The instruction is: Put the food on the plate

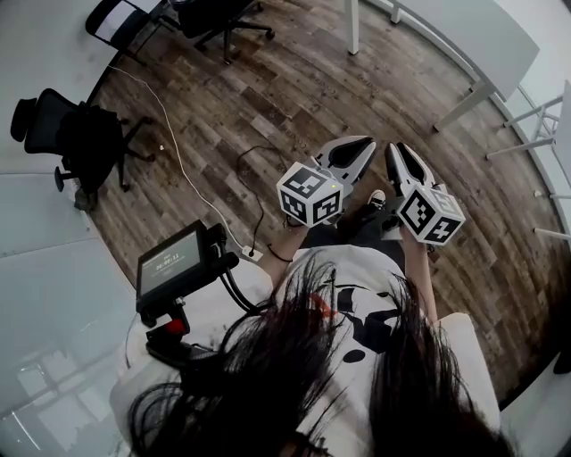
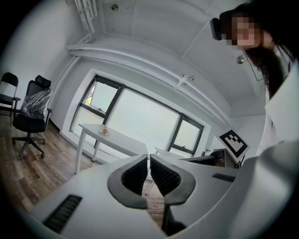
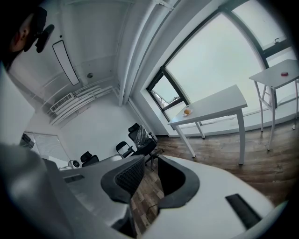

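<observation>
Both grippers are held in front of the person's body, above the wooden floor and away from any table. My left gripper [image 1: 364, 145] [image 2: 148, 157] has its jaws together with nothing between them. My right gripper [image 1: 398, 152] [image 3: 150, 159] is shut too and holds nothing. A small orange food item [image 2: 105, 132] [image 3: 187, 112] lies far off on a white table [image 2: 119, 141] [image 3: 219, 105] by the window. It seems to sit on a small plate, but it is too small to tell.
A second white table [image 3: 275, 77] at the right carries a small red thing [image 3: 283, 73]. Black office chairs [image 1: 80, 143] [image 1: 223, 18] stand at the left and back. A cable [image 1: 178, 161] runs across the floor to a power strip [image 1: 252, 254]. A small screen [image 1: 174, 263] is mounted near the person's chest.
</observation>
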`<control>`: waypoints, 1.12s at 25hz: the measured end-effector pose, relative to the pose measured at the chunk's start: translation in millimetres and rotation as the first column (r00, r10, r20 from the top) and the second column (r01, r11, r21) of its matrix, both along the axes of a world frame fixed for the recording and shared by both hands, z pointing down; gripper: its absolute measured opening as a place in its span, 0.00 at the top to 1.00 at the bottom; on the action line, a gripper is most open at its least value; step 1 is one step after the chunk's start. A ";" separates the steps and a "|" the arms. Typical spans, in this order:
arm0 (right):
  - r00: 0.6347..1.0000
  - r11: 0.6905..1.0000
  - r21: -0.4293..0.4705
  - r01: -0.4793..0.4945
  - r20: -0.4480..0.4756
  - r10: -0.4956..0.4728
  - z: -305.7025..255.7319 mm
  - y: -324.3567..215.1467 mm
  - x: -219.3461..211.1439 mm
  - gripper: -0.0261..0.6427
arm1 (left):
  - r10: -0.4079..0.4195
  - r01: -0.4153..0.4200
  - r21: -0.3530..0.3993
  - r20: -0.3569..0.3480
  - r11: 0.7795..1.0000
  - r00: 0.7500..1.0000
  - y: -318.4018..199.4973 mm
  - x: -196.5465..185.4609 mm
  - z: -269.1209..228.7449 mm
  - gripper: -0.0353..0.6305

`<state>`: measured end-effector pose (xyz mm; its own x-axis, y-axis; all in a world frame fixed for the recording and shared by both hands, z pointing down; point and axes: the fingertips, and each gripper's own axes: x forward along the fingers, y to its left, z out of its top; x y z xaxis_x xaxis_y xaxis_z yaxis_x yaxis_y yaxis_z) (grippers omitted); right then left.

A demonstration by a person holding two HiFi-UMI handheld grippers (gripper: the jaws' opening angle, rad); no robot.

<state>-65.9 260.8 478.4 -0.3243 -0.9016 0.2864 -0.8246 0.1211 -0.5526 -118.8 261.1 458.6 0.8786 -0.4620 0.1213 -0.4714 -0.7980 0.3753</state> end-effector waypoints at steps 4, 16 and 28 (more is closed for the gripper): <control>1.000 1.000 -0.007 -0.006 -0.014 0.006 3.2 13.9 -7.3 0.81 | 0.010 -0.009 0.002 -0.004 1.000 1.000 11.8 -7.0 0.5 0.94; 0.999 1.000 -0.007 -0.010 -0.042 0.009 4.0 16.8 -6.0 0.81 | 0.030 -0.030 0.016 -0.003 0.999 1.000 13.9 -4.1 -1.9 0.94; 0.999 1.000 0.000 -0.008 -0.042 0.008 3.6 17.3 -9.1 0.81 | 0.033 -0.033 0.028 0.001 0.999 0.999 15.9 -6.5 -3.6 0.94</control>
